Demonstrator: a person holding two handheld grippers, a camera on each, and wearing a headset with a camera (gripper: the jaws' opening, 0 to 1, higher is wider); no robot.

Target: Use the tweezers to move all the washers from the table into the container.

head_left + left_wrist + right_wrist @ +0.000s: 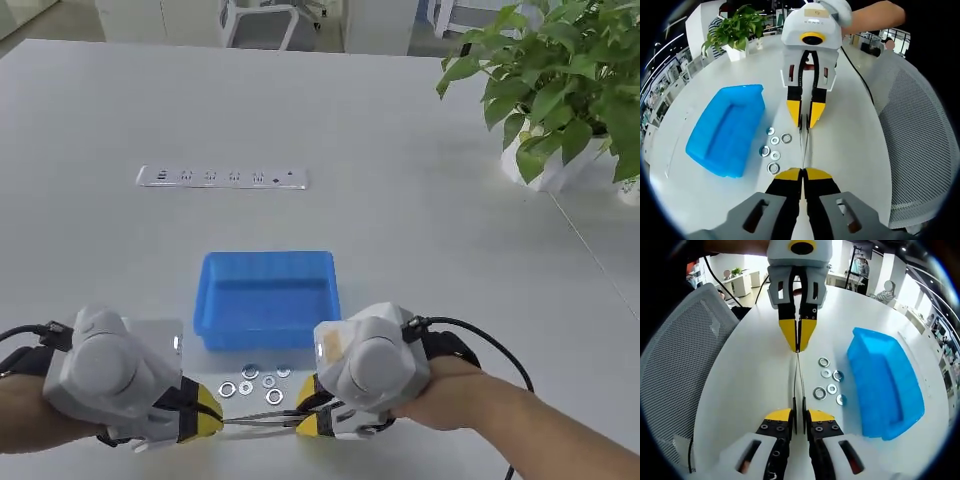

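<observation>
At 6 o'clock on the table (400, 200), left gripper (205, 415) and right gripper (308, 415) face each other, both sets of jaws pinched narrow on opposite ends of the tweezers (258, 421). Loose washers (256, 383) lie just at 12 o'clock of them, with the blue container (267, 336) beyond.

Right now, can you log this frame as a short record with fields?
left gripper: shut on one end of the tweezers
right gripper: shut on the tweezers' other end
washers: six, loose on the table, beside the container
container: blue, no washers inside
progress: none moved yet
</observation>
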